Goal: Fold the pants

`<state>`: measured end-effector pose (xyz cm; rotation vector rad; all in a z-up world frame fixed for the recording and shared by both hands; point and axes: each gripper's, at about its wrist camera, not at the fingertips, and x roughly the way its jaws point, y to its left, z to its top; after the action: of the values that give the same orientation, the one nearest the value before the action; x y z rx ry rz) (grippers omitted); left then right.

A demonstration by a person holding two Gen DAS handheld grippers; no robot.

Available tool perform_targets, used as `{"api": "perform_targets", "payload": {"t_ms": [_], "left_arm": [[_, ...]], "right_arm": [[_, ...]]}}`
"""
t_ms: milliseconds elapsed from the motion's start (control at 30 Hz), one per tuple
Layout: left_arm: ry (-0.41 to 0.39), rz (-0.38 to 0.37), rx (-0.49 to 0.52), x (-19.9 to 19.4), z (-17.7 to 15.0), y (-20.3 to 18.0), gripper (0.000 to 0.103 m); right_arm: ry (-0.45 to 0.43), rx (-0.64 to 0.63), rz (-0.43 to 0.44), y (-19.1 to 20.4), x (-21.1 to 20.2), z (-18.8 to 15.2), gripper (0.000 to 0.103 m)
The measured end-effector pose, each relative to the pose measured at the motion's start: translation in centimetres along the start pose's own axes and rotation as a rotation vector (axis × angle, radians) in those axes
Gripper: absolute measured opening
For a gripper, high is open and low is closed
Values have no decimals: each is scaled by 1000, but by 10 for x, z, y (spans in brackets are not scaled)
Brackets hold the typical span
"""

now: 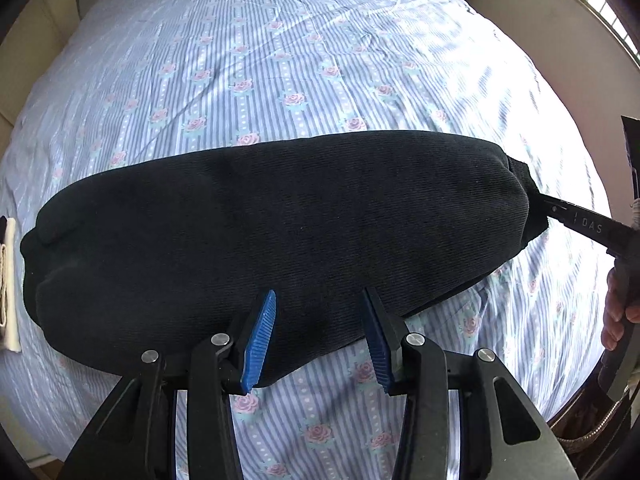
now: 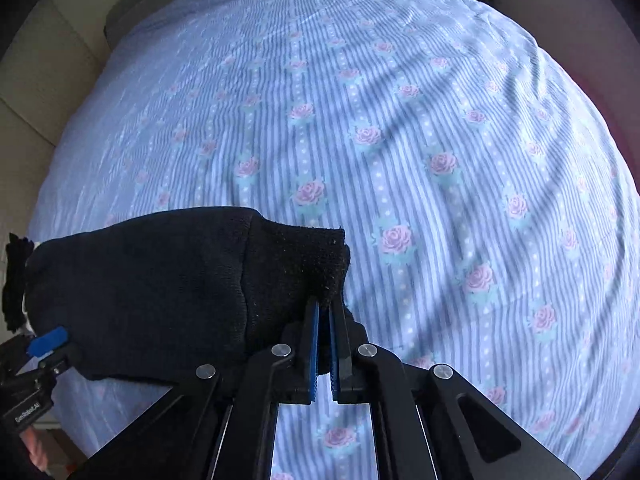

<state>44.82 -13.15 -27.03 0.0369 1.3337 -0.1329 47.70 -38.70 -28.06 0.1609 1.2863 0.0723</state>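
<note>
The left tongs [image 1: 320, 336] stand spread over the near edge of the black pants [image 1: 280, 232] on the bed [image 1: 300, 60]. The right tongs [image 2: 325, 312] pinch the cuff; the far end is cut off.

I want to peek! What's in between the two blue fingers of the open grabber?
In the left wrist view, the left gripper is open, and between its blue fingers you see the black pants and some flowery bedsheet.
</note>
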Motion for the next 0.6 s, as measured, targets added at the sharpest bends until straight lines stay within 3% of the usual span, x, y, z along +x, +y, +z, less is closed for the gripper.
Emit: {"api": "perform_targets", "payload": {"t_ms": [67,133,167,233,333,500,600], "left_arm": [[-12,4,25,-2,2,-5,43],[-26,17,42,-5,4,-8,43],[-29,18,42,-6,4,-9,43],[-29,10,33,-6,4,-8,43],[-29,19,42,-6,4,-7,43],[-33,26,59,-12,0,-8,43],[-41,31,67,-10,-2,-8,43]], "right_arm": [[-53,44,-24,-2,-13,-5,22],[-131,117,-53,-6,-34,-13,82],[-181,164,-35,-8,-45,-19,89],[-236,243,57,-8,-57,-28,94],[-184,270,183,3,-38,-36,96],[-57,363,244,9,21,-39,96],[-78,440,254,-5,34,-39,96]]}}
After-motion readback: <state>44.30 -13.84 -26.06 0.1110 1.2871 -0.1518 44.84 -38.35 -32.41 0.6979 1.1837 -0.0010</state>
